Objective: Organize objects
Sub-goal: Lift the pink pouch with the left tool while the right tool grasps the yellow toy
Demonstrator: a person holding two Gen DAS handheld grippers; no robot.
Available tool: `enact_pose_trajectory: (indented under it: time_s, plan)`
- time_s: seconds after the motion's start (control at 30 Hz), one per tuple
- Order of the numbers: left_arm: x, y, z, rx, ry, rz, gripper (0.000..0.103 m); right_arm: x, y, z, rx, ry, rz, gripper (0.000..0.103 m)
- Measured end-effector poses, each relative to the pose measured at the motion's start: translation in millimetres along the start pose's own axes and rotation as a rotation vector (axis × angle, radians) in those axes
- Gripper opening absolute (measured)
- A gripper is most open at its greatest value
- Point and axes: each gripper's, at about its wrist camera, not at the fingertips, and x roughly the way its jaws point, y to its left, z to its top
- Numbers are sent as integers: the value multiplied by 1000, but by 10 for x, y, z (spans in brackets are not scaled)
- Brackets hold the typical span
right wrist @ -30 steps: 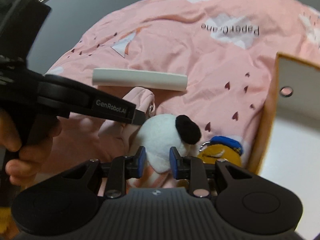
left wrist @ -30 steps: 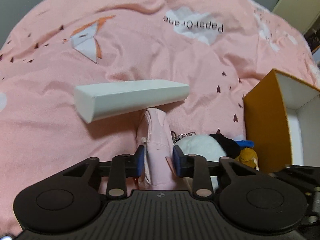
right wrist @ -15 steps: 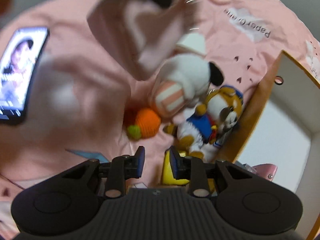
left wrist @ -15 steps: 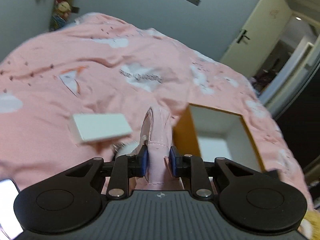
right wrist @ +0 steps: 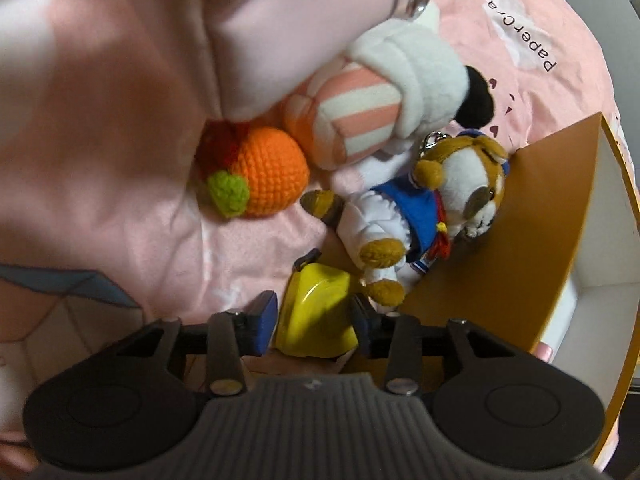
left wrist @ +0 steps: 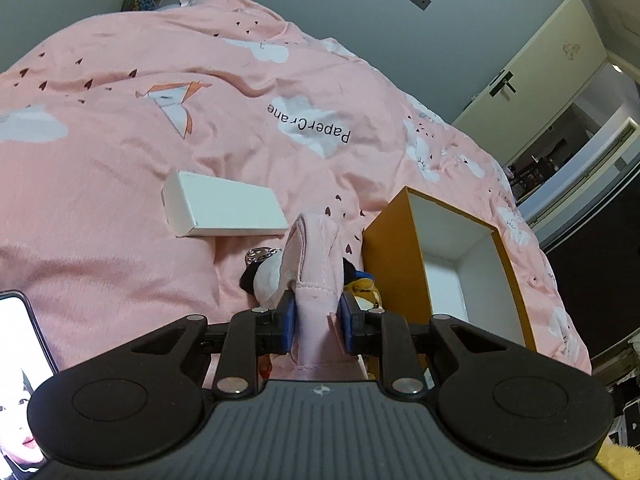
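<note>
Pink fabric, a soft pouch (left wrist: 316, 264), is clamped between the pads of the left hand-held gripper (left wrist: 317, 316) and has been lifted off the bed (left wrist: 120, 160) within the last second, baring the toys it lay against. The right hand-held gripper (right wrist: 316, 318), which a second ago bracketed the white plush (right wrist: 400, 80), has dropped lower; its jaws stand apart around a yellow case (right wrist: 320, 312), and I cannot tell whether they touch it. That suggests the case is the next pick. The orange box (left wrist: 400, 280) stands open just beside the toys; its visible white inside holds nothing, though a pink edge shows low in the right view. Crochet orange (right wrist: 264, 172) and dog plush (right wrist: 440, 208) lie outside it, the dog against its wall. A white box (left wrist: 228, 210) sits further up the bed, a lit phone (left wrist: 20, 360) at the left edge.
</note>
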Motion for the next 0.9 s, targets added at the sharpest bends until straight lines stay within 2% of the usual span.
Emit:
enact_pose_trajectory:
  time_s: [0.17,0.47,0.63,0.77,0.9]
  plan:
    - [16,32,-12,-6,7,-5,26,106,22,-5,-50,3,-40,43]
    - [13,0,-22,10,14,-12,26,-265,-119,-109,-33,-91,-3,24]
    - [-20,-51,7,6,13,-23,26,-673,-509,-223,97,-196,185,24]
    - [-44,-148,50,-2,19,-54,26,-961,-927,-410,274,-299,329,24]
    - [-50,-389,111,17,30,-125,26,-1197,-1319,-666,455,-408,426,24]
